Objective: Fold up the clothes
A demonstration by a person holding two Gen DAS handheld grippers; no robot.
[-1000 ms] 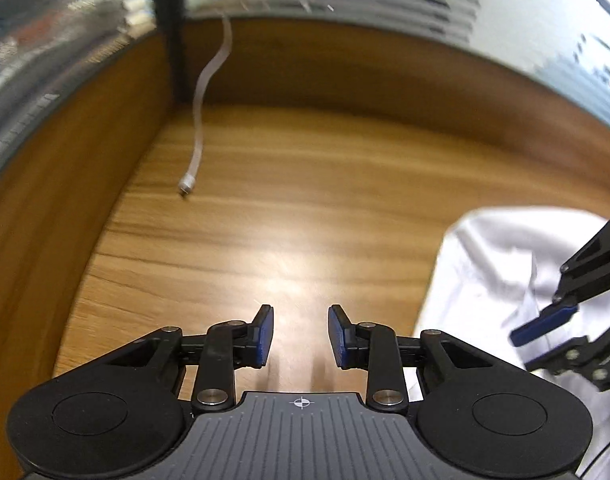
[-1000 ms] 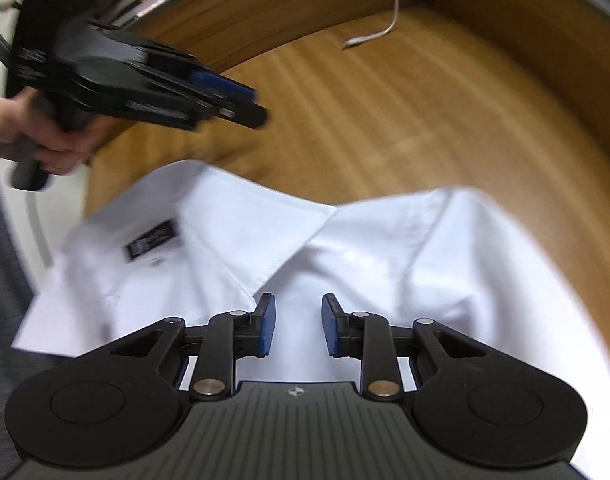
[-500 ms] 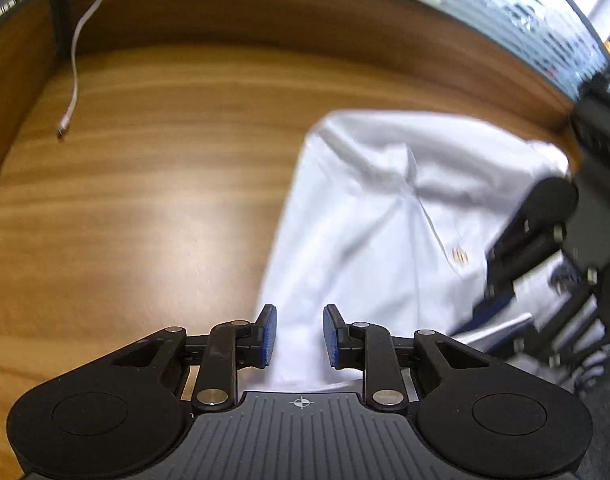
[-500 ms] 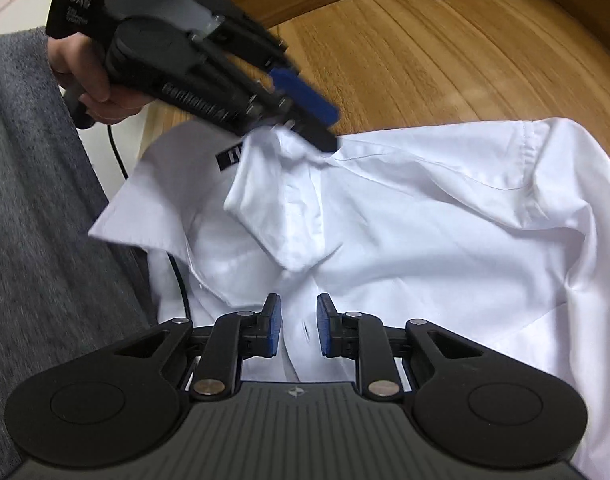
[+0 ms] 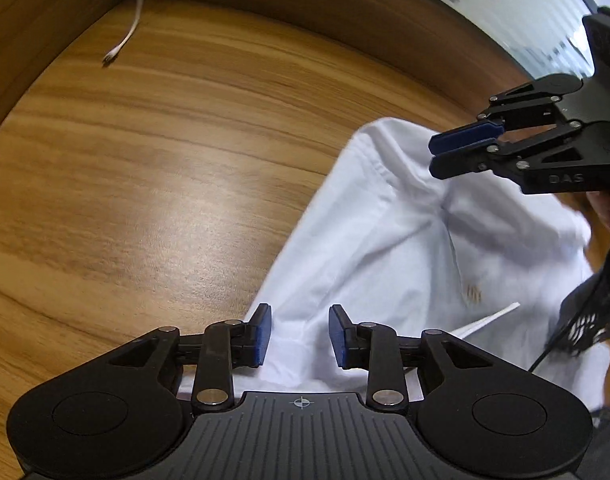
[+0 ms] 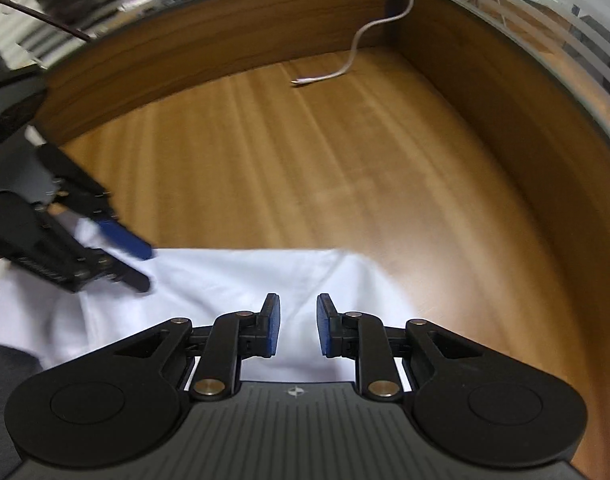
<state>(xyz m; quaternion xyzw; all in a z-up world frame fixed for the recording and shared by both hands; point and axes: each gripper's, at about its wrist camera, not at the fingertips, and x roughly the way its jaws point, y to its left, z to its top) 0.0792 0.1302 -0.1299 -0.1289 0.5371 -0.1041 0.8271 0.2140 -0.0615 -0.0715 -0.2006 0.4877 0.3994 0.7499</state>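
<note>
A white shirt (image 5: 385, 240) lies crumpled on the wooden table (image 5: 165, 160), at the right in the left wrist view. My left gripper (image 5: 299, 336) hovers open over the shirt's near left edge, with cloth showing below its blue pads but nothing clamped. My right gripper (image 5: 449, 152) comes in from the upper right above the shirt's far part, its pads a little apart. In the right wrist view the shirt (image 6: 225, 280) fills the lower left, my right gripper (image 6: 298, 326) is open above its edge, and the left gripper (image 6: 141, 266) reaches in blurred from the left.
A white cable (image 5: 125, 36) with a plug end lies in the table's far corner, also seen as the cable (image 6: 345, 68) in the right wrist view. Wooden partition walls (image 6: 505, 100) topped with frosted glass close off the far sides. A dark grey garment (image 5: 601, 304) and a hand sit at right.
The right gripper has lifted off the collar area and swung to face across the table. The left gripper has shifted so the shirt sits lower right, with more bare wood in view.
</note>
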